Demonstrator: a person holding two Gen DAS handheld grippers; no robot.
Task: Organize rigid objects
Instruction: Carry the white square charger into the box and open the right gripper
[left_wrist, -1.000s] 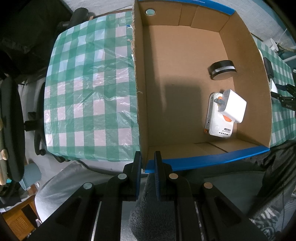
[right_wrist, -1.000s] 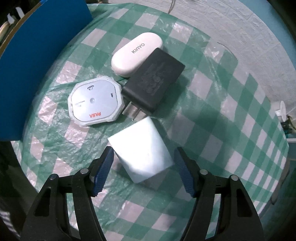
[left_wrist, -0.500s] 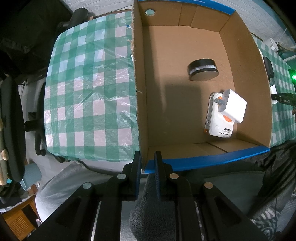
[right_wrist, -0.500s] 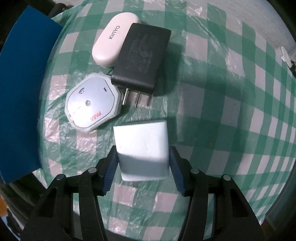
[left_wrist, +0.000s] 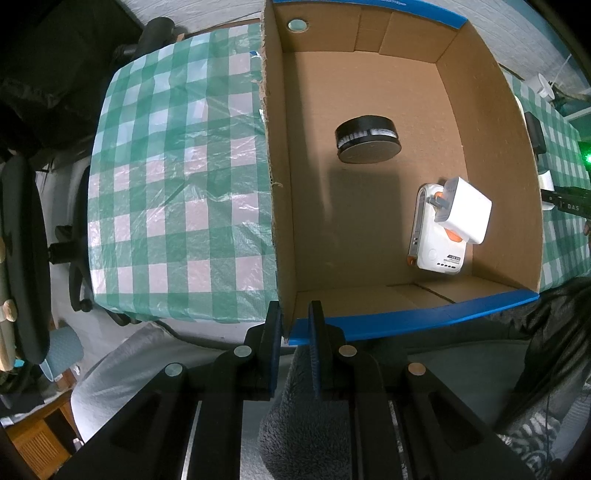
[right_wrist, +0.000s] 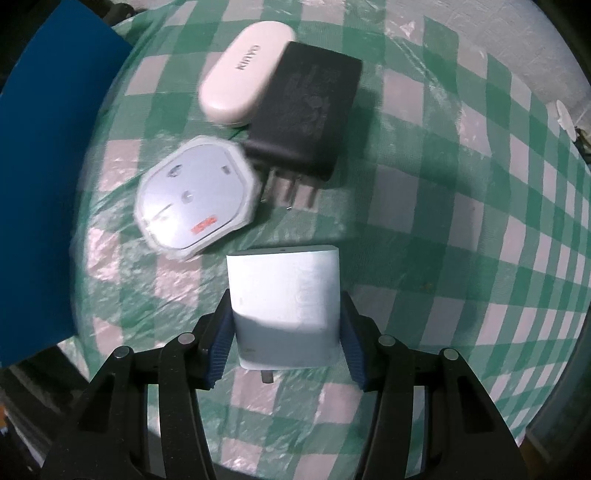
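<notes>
Listing by view. Left wrist: left gripper (left_wrist: 293, 332) clamped shut on the cardboard box (left_wrist: 491, 122) corner; inside, black puck (left_wrist: 367, 138), now nearer centre than a second ago, and white adapter (left_wrist: 465, 210) atop white-orange device (left_wrist: 432, 236).

Right wrist: right gripper (right_wrist: 286, 341), jaws just closing, pinches white cube charger (right_wrist: 284, 295) above the checked bench (right_wrist: 461, 221); "KINYO" case (right_wrist: 245, 74), black adapter (right_wrist: 306, 122), octagonal puck (right_wrist: 195, 199), red label blurred.

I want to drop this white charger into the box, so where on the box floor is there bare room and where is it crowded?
Bare cardboard runs along the left wall of the cardboard box, and between the black round puck and the far wall. The right side is crowded: a white adapter lies on a white and orange device close to the right wall. The right gripper holds the white charger.
</notes>
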